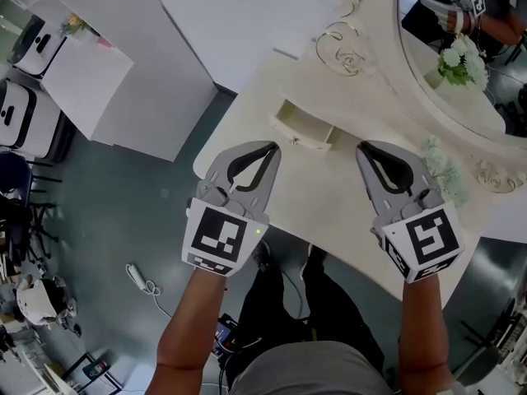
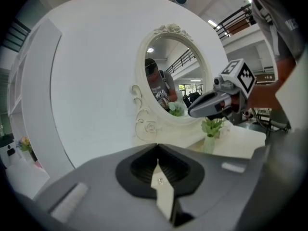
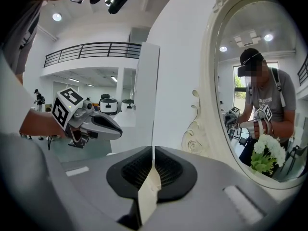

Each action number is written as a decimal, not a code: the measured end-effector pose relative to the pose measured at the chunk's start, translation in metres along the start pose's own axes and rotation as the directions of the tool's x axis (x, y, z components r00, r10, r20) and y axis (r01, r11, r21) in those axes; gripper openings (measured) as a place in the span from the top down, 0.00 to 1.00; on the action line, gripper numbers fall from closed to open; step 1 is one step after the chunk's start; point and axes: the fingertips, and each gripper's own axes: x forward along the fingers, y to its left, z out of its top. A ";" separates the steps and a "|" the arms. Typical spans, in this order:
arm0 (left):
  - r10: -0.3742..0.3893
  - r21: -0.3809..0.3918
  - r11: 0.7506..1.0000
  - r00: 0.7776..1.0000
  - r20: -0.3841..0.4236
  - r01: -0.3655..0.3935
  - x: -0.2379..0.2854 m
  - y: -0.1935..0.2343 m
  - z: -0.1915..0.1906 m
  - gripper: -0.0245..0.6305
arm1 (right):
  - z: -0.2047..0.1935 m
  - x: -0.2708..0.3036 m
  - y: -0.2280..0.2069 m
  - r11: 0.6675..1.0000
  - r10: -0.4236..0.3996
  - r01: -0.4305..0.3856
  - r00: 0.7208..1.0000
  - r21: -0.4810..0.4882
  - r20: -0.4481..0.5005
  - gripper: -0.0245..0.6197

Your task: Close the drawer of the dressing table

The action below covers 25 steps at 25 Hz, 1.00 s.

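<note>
Head view, drawer (image 1: 306, 128): it stands pulled out over the cream tabletop (image 1: 247, 113) below the mirror (image 1: 428, 89). Its hollow shows and its small knob faces me, so the task isn't done yet.
Head view, left claw (image 1: 274, 146): clenched on nothing, tip just beside the drawer front, left of the knob.
Head view, right claw (image 1: 361, 146): also clenched on nothing, apart from the drawer on its right, near the pale flowers (image 1: 440, 167).
Head view, risk: I judge that a push from the left end alone could skew the drawer and jam it. A narrow tip could also slip off the front. A sweep by the right one could topple the flowers.
Left gripper view, adds: the jaws meet at their tips. Through the gap below them is a cream sliver with a tiny stud, probably the drawer front. I cannot tell whether anything touches it.
Left gripper view, lacks: the open hollow of the drawer, which only the head view shows.
Right gripper view, adds: jaws pressed together, with only a plain cream strip below them. The left one hovers off to the side, and the mirror fills the right.
Right gripper view, lacks: the drawer itself, so I cannot use it for aiming.
</note>
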 end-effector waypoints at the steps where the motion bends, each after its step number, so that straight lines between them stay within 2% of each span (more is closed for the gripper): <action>1: -0.005 0.002 1.000 1.000 -0.003 0.005 0.002 -0.001 -0.003 0.96 | -0.003 0.002 0.000 1.000 -0.001 0.001 1.000 0.003 -0.004 0.93; 25: -0.055 -0.041 0.998 0.997 -0.056 0.053 0.068 -0.009 -0.069 0.96 | -0.055 0.039 -0.023 0.997 -0.051 0.054 0.997 0.052 -0.050 0.93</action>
